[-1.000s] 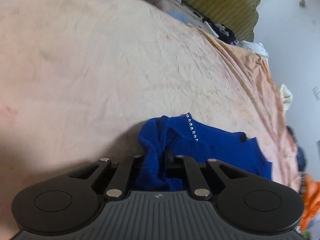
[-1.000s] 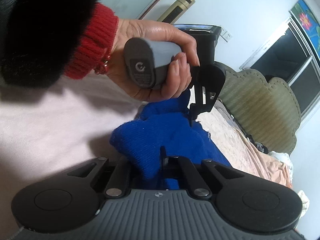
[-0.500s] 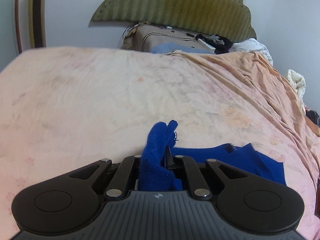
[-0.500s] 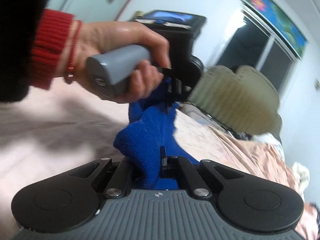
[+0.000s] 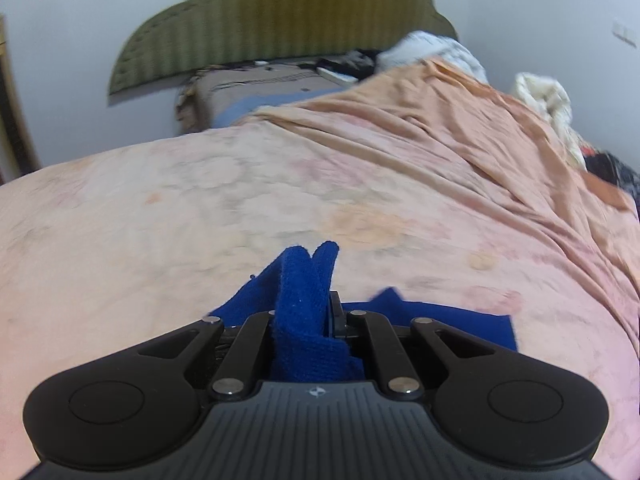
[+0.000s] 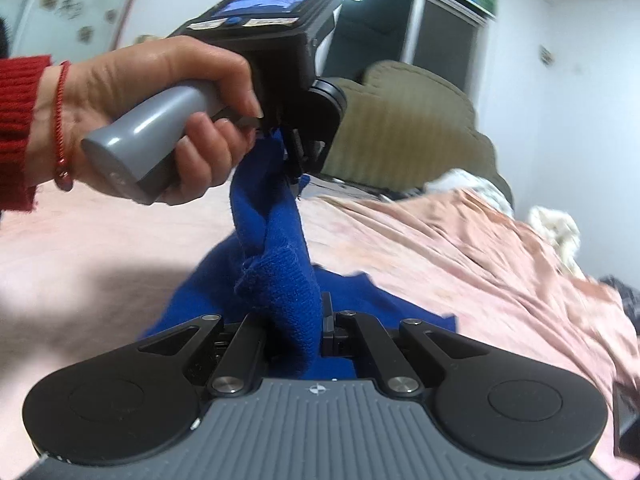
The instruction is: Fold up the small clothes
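A small blue knit garment (image 5: 300,300) is held up over the pink bed sheet (image 5: 200,208). My left gripper (image 5: 316,312) is shut on one bunched edge of it; the rest hangs below, right of the jaws. My right gripper (image 6: 308,316) is shut on another bunched part of the blue garment (image 6: 280,276). In the right wrist view the left gripper (image 6: 294,156) shows above and ahead, held by a hand, with the cloth stretched between the two grippers.
An olive green headboard (image 5: 280,12) stands at the far end of the bed. A folded brown quilt (image 5: 256,88) and a pile of white clothes (image 5: 544,100) lie near it. A dark window (image 6: 400,40) is behind.
Both grippers have lifted the blue garment off the sheet and tilted up. The left gripper has risen higher, and the cloth now hangs stretched between the two.
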### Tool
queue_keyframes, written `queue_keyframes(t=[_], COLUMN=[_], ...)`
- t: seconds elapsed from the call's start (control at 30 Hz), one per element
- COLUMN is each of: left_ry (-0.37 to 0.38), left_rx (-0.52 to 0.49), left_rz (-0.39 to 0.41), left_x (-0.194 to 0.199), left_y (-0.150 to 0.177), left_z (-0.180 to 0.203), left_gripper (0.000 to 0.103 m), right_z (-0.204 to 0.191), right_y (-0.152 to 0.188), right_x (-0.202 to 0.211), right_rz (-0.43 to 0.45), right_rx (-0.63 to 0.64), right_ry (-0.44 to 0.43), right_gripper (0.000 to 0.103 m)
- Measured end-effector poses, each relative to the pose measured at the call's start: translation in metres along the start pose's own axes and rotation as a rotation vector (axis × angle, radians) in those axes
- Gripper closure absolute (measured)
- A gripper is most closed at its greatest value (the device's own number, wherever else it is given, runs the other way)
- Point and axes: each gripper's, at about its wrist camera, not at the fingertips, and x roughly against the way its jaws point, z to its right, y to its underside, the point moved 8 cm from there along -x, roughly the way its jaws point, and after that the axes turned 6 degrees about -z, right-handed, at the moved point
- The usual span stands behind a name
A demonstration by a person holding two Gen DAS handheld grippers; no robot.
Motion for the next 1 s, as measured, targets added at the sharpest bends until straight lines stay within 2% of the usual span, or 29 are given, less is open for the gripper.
queue_keyframes(t=[0.27,0.43,0.6,0.67,0.7,0.73,0.8,0.83,0.87,0.9,1.0], left_ry=[0.003,-0.006,0.015,0.033,0.055,0.076,0.111,0.128,0.139,0.138,0.109], left_rx=[-0.106,-0.193,-0.198,-0.18,-0.166,-0.149,-0.11,-0.09,-0.073,-0.056,-0.036], left_rz=[-0.04,-0.051,-0.121,-0.128,-0.131,-0.134,-0.132,-0.119,-0.096,-0.061,0.01], left_x=[-0.044,-0.064,-0.095,-0.098,-0.098,-0.097,-0.093,-0.09,-0.085,-0.078,-0.061], left_y=[0.002,0.005,0.012,0.012,0.011,0.008,0.002,-0.003,-0.009,-0.016,-0.03], left_z=[0.071,0.108,0.122,0.124,0.125,0.126,0.127,0.126,0.126,0.123,0.112], left_gripper=[0.095,0.095,0.093,0.091,0.086,0.082,0.061,0.054,0.038,0.026,0.023], right_z=[0.08,0.106,0.122,0.128,0.131,0.135,0.139,0.138,0.138,0.137,0.137], right_y=[0.036,0.056,0.077,0.087,0.091,0.093,0.097,0.098,0.1,0.101,0.101], right_x=[-0.027,-0.04,-0.048,-0.053,-0.053,-0.056,-0.058,-0.058,-0.058,-0.057,-0.055], right_rz=[-0.082,-0.114,-0.148,-0.177,-0.187,-0.187,-0.184,-0.184,-0.183,-0.179,-0.163], right_rx=[-0.268,-0.422,-0.568,-0.648,-0.68,-0.711,-0.75,-0.758,-0.762,-0.765,-0.781], right_ry=[-0.002,-0.038,-0.102,-0.144,-0.165,-0.18,-0.2,-0.206,-0.209,-0.208,-0.214], right_gripper=[0.1,0.1,0.099,0.093,0.084,0.081,0.08,0.08,0.08,0.078,0.07])
